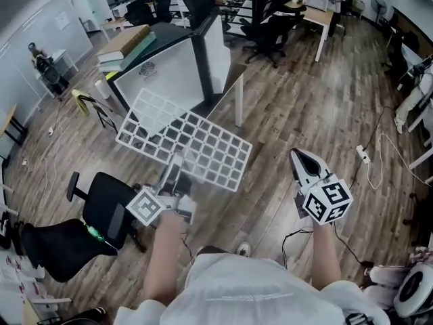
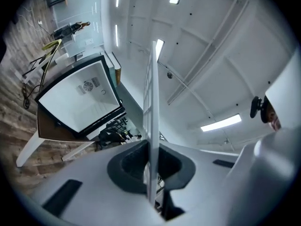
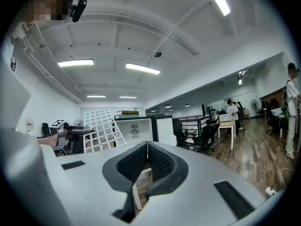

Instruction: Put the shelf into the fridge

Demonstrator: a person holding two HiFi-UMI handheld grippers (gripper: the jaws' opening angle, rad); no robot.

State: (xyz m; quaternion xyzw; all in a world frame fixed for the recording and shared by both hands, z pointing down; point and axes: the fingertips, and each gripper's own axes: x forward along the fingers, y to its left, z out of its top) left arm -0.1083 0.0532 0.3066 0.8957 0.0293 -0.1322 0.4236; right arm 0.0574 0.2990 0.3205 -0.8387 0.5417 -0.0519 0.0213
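Wood-plank floor (image 1: 304, 114) runs through an open office. At far left the fridge (image 1: 162, 70) stands open on a white-legged table (image 1: 235, 90). The white grid shelf (image 1: 203, 147) is in the air just in front of it. The left gripper (image 1: 177, 168) clamps the shelf's near edge. The right gripper (image 1: 302, 160), near right, is closed and empty.
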